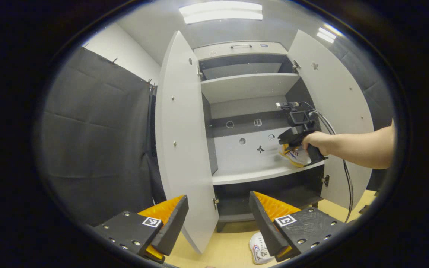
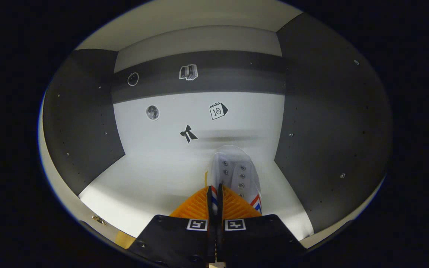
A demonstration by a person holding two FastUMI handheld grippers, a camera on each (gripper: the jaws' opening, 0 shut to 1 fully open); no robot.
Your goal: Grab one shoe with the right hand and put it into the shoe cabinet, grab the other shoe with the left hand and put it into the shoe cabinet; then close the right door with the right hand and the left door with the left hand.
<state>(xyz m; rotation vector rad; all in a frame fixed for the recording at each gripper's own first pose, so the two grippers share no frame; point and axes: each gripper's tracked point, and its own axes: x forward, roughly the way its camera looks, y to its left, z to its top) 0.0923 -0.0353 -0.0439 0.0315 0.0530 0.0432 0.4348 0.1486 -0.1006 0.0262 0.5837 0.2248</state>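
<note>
While clamped together on its heel edge, right hand-held gripper (image 2: 214, 201) with white shoe (image 2: 233, 173) straight ahead, toe toward cabinet's back wall (image 2: 184, 111), lengthwise over shelf (image 2: 143, 178); left hand-held gripper (image 1: 218, 219) apart.

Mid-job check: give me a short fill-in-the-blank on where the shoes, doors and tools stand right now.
1. The right tool is shut on a ____.
2. That shoe is inside the cabinet, over its white ____.
3. Both cabinet doors, left door and right door, stand ____.
4. The other shoe lies on the ____, below the open left tool.

Missing words: shoe; shelf; open; floor
</note>
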